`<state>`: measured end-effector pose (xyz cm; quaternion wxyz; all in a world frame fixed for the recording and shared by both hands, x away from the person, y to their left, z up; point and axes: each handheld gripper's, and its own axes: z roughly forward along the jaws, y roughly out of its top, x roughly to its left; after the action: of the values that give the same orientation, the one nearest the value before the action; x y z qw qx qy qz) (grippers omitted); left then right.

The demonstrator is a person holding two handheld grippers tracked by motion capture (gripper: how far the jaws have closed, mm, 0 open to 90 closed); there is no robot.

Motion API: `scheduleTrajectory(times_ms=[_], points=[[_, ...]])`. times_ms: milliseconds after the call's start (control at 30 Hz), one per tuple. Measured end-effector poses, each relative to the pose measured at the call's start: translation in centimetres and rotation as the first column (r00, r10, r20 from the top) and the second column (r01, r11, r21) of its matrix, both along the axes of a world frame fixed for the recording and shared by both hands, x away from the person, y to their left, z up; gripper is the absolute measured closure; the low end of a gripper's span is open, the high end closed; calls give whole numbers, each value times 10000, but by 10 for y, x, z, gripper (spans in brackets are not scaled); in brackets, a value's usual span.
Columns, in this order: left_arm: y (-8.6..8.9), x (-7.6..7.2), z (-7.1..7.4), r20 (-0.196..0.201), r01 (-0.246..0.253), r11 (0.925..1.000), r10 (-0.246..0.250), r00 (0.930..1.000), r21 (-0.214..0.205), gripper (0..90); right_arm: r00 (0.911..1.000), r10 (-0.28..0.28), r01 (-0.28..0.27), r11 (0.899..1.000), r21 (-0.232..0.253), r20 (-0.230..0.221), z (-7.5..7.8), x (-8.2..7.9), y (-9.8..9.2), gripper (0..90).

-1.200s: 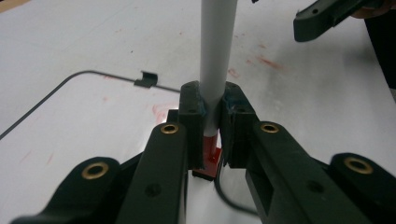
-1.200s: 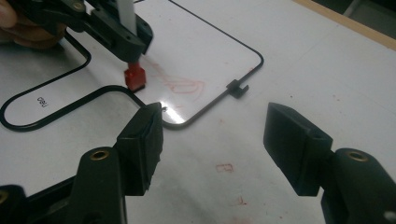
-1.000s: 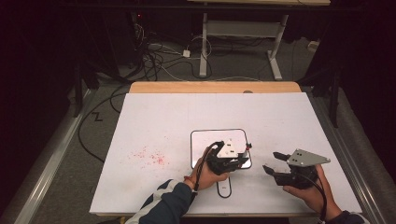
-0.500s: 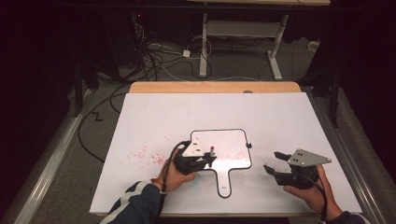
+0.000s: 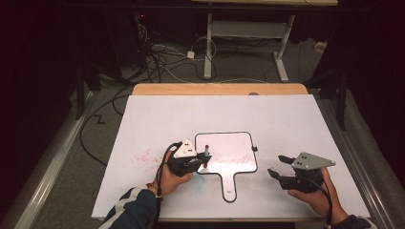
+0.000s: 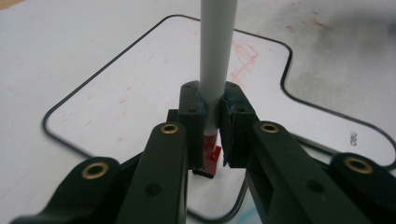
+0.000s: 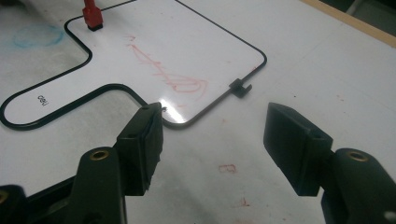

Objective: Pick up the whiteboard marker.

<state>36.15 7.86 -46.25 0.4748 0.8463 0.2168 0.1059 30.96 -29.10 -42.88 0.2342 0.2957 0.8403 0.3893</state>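
Left claw (image 6: 212,140): clamped on a marker (image 6: 215,65), gripping its grey barrel just above the red cap end.
Marker: upright between the left claw's pads, red end down on the near-left corner of the whiteboard (image 5: 229,152).
Whiteboard: small, black-rimmed, with a handle, flat on the white counter (image 5: 286,119); red scribble (image 7: 173,77) ahead of the right claw.
Right claw (image 7: 212,140): jaws wide apart with nothing between them, hovering just beside the whiteboard's corner, well apart from the left claw.
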Motion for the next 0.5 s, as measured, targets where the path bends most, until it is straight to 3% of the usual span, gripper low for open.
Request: scheduleTrajectory(times_ms=[100,333,500], points=[[-15,1,0,81,299,9995,-300,9995,19,788,10000,20,-20,10000,6,3,0,0,0,384],[-34,5,-1,108,476,9987,-474,9988,-172,788,10000,15,-15,10000,30,8,0,-1,-1,385],[-49,12,0,190,640,9979,-638,9978,-79,788,10000,60,-60,10000,-18,16,0,0,-1,384]])
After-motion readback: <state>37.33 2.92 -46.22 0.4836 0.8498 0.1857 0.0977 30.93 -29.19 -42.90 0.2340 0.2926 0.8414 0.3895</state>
